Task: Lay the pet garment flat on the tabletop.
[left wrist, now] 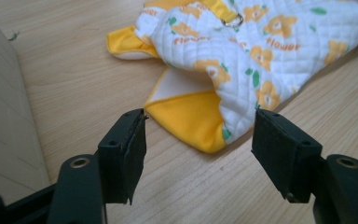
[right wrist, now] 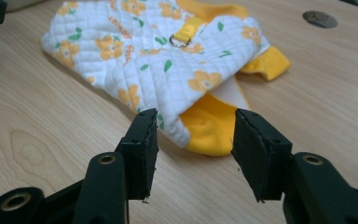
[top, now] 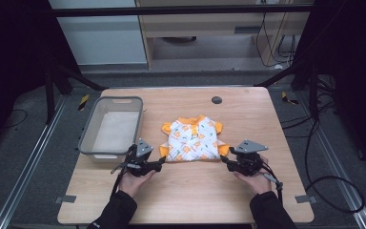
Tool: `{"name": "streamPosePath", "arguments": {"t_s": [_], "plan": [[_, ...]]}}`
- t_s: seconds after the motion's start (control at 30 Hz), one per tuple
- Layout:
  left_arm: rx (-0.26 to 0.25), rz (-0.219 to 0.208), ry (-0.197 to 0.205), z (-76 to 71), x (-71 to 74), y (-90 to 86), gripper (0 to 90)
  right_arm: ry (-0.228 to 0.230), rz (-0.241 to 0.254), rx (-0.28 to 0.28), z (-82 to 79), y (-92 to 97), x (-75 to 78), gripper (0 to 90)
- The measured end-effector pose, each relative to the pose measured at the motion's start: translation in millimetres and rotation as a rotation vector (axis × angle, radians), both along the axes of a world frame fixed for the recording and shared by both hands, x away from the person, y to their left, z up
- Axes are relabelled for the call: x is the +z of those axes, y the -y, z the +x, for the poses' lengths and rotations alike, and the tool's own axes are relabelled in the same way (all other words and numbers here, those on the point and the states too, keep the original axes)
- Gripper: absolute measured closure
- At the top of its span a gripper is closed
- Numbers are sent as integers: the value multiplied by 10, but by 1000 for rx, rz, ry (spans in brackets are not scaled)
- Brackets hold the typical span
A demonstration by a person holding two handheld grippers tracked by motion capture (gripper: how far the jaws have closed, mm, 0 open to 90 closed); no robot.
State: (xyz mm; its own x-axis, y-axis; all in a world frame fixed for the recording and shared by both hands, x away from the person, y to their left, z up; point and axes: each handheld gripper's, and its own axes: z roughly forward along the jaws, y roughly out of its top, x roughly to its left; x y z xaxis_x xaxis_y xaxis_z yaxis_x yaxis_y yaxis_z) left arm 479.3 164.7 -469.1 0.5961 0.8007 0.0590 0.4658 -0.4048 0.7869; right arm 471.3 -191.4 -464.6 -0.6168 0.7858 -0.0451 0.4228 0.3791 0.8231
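A small quilted white garment (top: 193, 140) with orange flowers and yellow trim lies flat in the middle of the wooden table (top: 248, 109). My left gripper (top: 161, 163) is at its near-left corner, jaws open around the yellow cuff (left wrist: 191, 119) and not closed on it. My right gripper (top: 224, 161) is at the near-right corner, jaws open on either side of the other yellow cuff (right wrist: 209, 128). A metal ring on a yellow strap (right wrist: 179, 39) sits on the garment's back.
A grey plastic basin (top: 112, 126) stands at the table's left, close beside my left gripper; its pale wall (left wrist: 4, 121) shows in the left gripper view. A round dark cable port (top: 216, 100) is set in the table behind the garment.
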Motion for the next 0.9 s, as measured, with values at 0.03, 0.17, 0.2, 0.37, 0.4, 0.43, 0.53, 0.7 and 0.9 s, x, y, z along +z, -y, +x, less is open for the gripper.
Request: {"name": "streamPosePath", "arguments": {"t_s": [0.03,0.17,0.2,0.37,0.4,0.43,0.53,0.7,0.9], "plan": [[0,0,0,0,0,0,353,0,0,0,0,0,0,502],[-15,47,-16,30,-93,82,358,-20,-30,6,49,-60,-110,505],[-18,49,-15,38,-105,95,362,-28,-34,7,60,-73,-131,505],[-24,47,-30,102,-194,185,406,-45,-55,22,127,-114,-233,510],[-24,47,-30,102,-194,185,418,-45,-55,22,127,-114,-233,510],[-27,40,-39,110,-209,199,418,-47,-49,21,141,-121,-250,529],[-42,44,-61,125,-249,227,434,-52,-36,28,183,-129,-276,555],[-45,51,-94,153,-295,258,524,-69,-47,65,214,-196,-319,658],[-35,38,-106,169,-288,232,661,-86,-71,77,201,-227,-300,793]]}}
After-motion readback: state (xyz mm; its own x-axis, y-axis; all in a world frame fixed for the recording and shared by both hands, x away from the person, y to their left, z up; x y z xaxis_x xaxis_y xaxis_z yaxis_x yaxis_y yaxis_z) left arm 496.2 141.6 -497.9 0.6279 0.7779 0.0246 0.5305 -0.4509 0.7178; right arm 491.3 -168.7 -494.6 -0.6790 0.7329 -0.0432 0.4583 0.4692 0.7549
